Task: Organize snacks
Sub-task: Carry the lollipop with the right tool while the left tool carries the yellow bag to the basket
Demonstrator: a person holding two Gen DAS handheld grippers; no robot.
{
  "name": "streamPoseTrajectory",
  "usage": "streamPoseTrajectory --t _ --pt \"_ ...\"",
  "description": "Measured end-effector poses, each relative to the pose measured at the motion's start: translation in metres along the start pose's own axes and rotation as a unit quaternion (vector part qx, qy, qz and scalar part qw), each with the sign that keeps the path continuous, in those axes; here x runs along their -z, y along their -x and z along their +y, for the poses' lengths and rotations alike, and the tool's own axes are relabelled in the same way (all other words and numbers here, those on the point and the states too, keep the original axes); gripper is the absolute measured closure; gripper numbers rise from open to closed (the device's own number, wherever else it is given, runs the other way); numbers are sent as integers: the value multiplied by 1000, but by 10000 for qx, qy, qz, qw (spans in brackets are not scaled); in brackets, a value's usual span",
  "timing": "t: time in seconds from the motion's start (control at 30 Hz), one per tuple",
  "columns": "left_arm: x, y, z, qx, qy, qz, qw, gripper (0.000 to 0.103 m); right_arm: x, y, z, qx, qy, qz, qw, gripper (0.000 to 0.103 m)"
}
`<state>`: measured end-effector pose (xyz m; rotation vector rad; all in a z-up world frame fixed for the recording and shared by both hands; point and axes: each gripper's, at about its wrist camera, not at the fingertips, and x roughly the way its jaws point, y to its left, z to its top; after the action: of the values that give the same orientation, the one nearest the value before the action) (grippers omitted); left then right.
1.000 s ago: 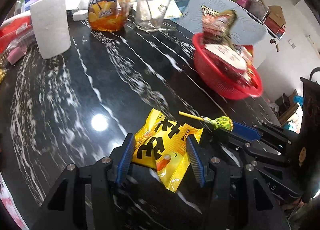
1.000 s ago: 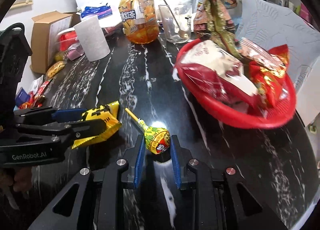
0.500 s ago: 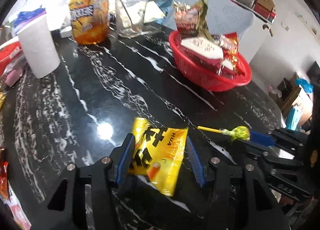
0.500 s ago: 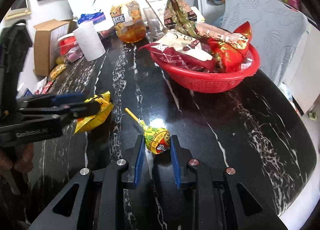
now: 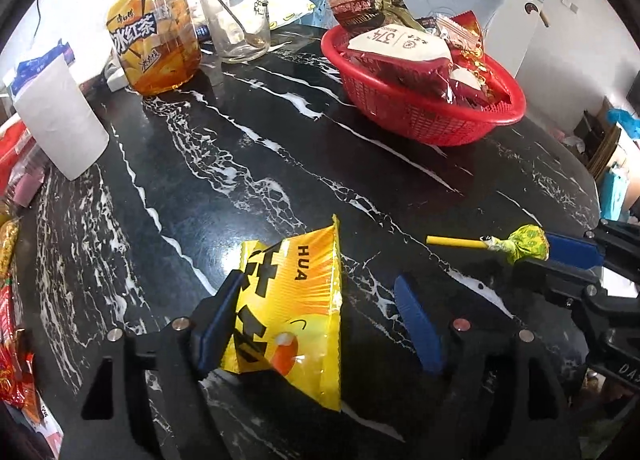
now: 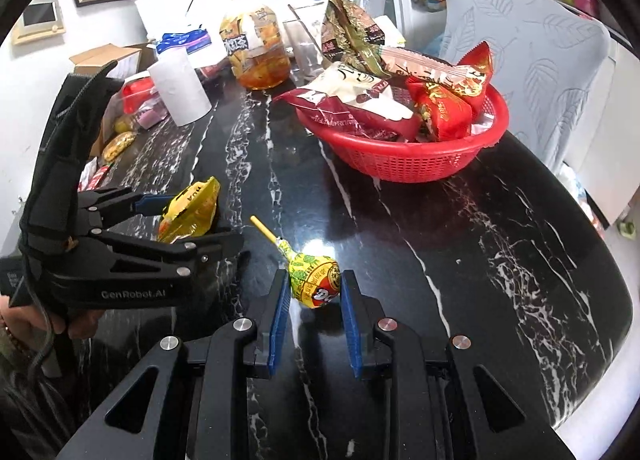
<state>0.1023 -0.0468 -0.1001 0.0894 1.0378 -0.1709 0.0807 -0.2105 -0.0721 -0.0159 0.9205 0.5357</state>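
Note:
My left gripper (image 5: 316, 300) holds a yellow snack packet (image 5: 292, 308) lifted off the black marble table; the packet leans on the left finger, with a gap to the right finger. The packet also shows in the right wrist view (image 6: 188, 211). My right gripper (image 6: 312, 292) is shut on a yellow-green lollipop (image 6: 314, 284), stick pointing forward; it also shows in the left wrist view (image 5: 520, 246). A red basket (image 5: 436, 123) full of snack bags stands farther back, also seen in the right wrist view (image 6: 404, 163).
A bottle of iced tea (image 5: 154, 47), a glass with a spoon (image 5: 238, 25) and a white paper roll (image 5: 60, 123) stand at the back left. Loose snack packets (image 5: 12, 360) lie at the table's left edge. A grey chair (image 6: 532, 71) stands behind the basket.
Both grippers have risen and pulled back from the table, each carrying its snack. The packet has tilted against the left finger. The basket now appears farther away and lower.

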Motion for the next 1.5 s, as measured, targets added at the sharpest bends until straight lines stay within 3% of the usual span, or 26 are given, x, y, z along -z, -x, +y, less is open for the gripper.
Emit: streamPoseTrajectory --t 0.1,0.13,0.17,0.27,0.5,0.9,1.23,1.5 --pt "3 4 4 -3 227 -108 9997 35 -1 -2 0 7 -16 17 10000 78" --pt "4 6 7 -122 318 -130 9993 51 -1 -3 0 8 -23 23 10000 78" --pt "4 8 10 -260 434 -161 9986 62 -1 -3 0 4 -30 26 10000 78" --pt "7 13 19 -3 686 -201 9974 63 -2 -3 1 1 -29 13 10000 78" --pt "15 25 14 306 766 -117 9965 63 -2 1 3 -80 40 -48 9999 78" --pt "11 55 -15 526 626 -388 9959 63 6 25 -9 -195 -136 -184 9995 78" --pt "-23 78 -41 783 399 -812 9928 63 -4 54 -28 -44 -212 -543 9983 78" --pt "-67 87 -59 903 268 -1177 9886 63 -36 78 -48 226 -99 -984 9948 78"
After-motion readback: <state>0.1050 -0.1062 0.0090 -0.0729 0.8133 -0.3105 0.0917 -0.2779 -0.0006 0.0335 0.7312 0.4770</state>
